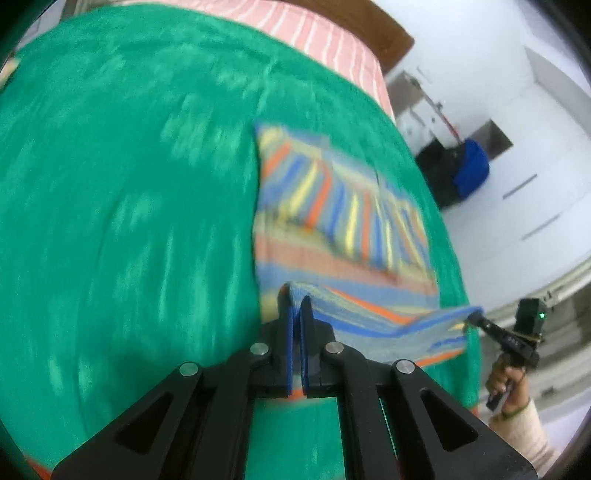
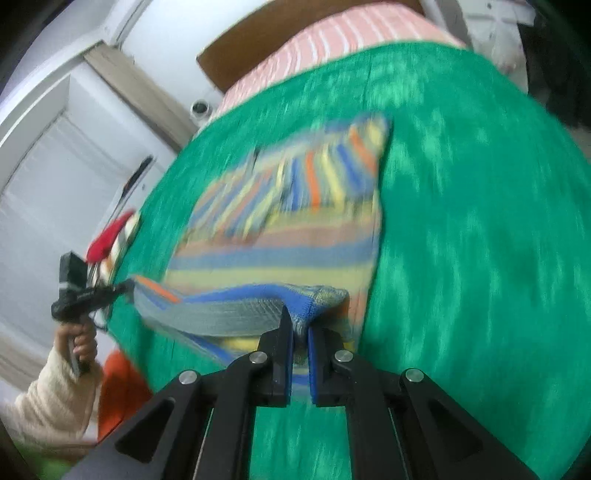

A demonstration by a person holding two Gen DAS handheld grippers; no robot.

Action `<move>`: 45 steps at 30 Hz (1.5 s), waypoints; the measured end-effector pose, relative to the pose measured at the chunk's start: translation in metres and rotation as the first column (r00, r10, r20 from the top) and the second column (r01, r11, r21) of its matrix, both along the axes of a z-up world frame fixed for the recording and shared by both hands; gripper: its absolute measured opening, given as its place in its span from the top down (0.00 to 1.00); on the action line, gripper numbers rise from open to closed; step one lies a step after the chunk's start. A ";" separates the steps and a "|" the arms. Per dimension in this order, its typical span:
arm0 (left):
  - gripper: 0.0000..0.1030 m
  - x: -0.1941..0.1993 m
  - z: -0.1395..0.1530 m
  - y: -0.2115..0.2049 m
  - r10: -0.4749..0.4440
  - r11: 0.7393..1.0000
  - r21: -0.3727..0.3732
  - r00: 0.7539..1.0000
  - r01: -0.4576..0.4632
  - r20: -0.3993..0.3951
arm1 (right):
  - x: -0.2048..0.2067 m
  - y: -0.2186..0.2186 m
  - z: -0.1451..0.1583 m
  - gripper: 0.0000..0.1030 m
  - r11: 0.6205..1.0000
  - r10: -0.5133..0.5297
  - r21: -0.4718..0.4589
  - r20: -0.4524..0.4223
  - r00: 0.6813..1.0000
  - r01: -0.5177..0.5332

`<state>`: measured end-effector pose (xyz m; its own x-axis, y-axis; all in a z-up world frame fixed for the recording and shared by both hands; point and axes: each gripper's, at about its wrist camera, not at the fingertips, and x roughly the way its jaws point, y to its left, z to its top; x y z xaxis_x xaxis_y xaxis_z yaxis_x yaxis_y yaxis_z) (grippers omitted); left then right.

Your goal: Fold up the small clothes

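Left gripper (image 1: 295, 301): its jaws are standing narrow, pinching one near corner of the striped garment (image 1: 332, 206); blue pads are lining the inner faces of the fingers, with cloth bunching over the tips. In the right wrist view it is showing at the far left (image 2: 127, 285), clamping the other end of the same lifted hem.

Right gripper (image 2: 300, 321): its jaws are also standing narrow, gripping a bunched near corner of the garment (image 2: 288, 221). In the left wrist view it is appearing at the far right (image 1: 474, 317), biting the stretched corner.

Hands: the right hand (image 1: 508, 384) is wrapping the handle of its gripper, a cream sleeve running down from it; the left hand (image 2: 79, 341) is doing the same, also in a cream sleeve.

Striped garment: the near hem is being held up and pulled taut between the two grippers, while the rest is lying flat on the green blanket (image 1: 129, 184), beyond the grippers. Its stripes are blue, yellow and orange, blurring in both views.

Green blanket: it is covering the bed, spreading wide on every side of the garment.

Far end: a pink striped sheet (image 1: 317, 33) is showing past the blanket's far edge, with a brown headboard (image 1: 388, 33) behind it.
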<state>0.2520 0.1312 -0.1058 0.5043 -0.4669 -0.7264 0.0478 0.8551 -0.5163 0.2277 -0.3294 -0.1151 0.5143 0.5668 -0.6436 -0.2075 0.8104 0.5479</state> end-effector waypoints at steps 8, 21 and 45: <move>0.97 0.153 -0.011 -0.026 0.079 0.991 0.110 0.996 -0.082 0.031 | 0.173 -0.002 0.007 0.94 0.994 -0.114 0.007 0.044 0.993 0.113; 0.28 0.089 -0.020 -0.013 0.002 0.978 0.206 0.997 -0.019 0.083 | 0.175 -0.001 0.001 0.73 0.987 -0.090 -0.124 0.115 0.989 0.105; 0.01 -0.018 -0.088 -0.001 0.095 0.936 0.303 0.957 -0.180 0.274 | 0.249 0.277 0.023 0.70 0.887 0.327 -0.318 -0.080 0.942 -0.335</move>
